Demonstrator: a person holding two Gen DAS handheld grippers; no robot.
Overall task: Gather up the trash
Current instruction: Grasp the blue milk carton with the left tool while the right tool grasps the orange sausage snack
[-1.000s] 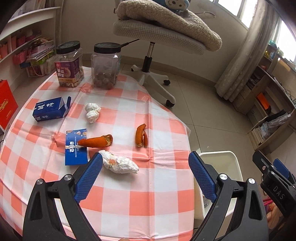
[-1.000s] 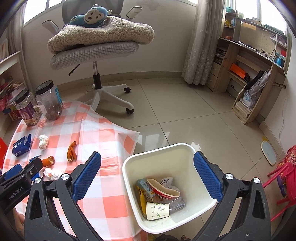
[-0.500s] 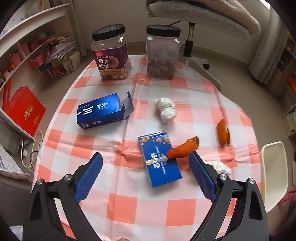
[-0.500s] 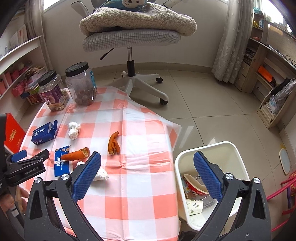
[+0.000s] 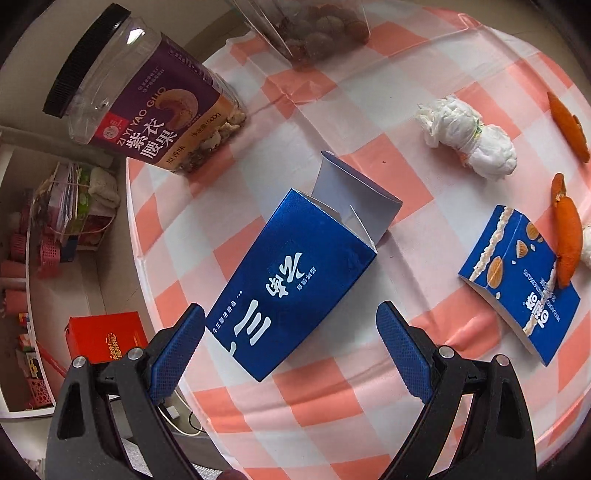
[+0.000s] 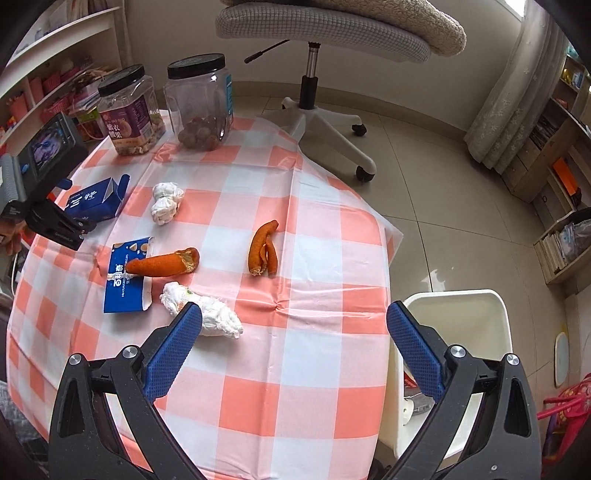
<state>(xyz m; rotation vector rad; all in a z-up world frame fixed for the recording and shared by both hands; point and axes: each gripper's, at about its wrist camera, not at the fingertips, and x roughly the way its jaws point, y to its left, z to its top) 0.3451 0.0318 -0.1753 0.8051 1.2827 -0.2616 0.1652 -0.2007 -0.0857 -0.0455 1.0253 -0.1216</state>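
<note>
An open blue carton (image 5: 295,280) lies on the checked tablecloth (image 5: 369,406), right between the spread fingers of my left gripper (image 5: 290,343), which is open and touches nothing. The carton also shows in the right wrist view (image 6: 96,199), with the left gripper (image 6: 70,229) beside it. A flat blue biscuit box (image 6: 127,280) lies under an orange peel (image 6: 164,263). A second peel (image 6: 263,248) and two white tissue wads (image 6: 166,203) (image 6: 203,309) lie nearby. My right gripper (image 6: 293,345) is open and empty above the table's near edge. The white bin (image 6: 458,332) stands right of the table.
Two black-lidded jars (image 6: 129,110) (image 6: 199,103) stand at the table's far edge. A grey office chair (image 6: 321,33) is behind the table. Shelves (image 5: 44,258) with a red box (image 5: 105,338) are left of the table. Wooden shelves (image 6: 561,192) stand at the right wall.
My left gripper has swung left and dropped close over the blue carton. My right gripper has swung left from over the bin to over the table.
</note>
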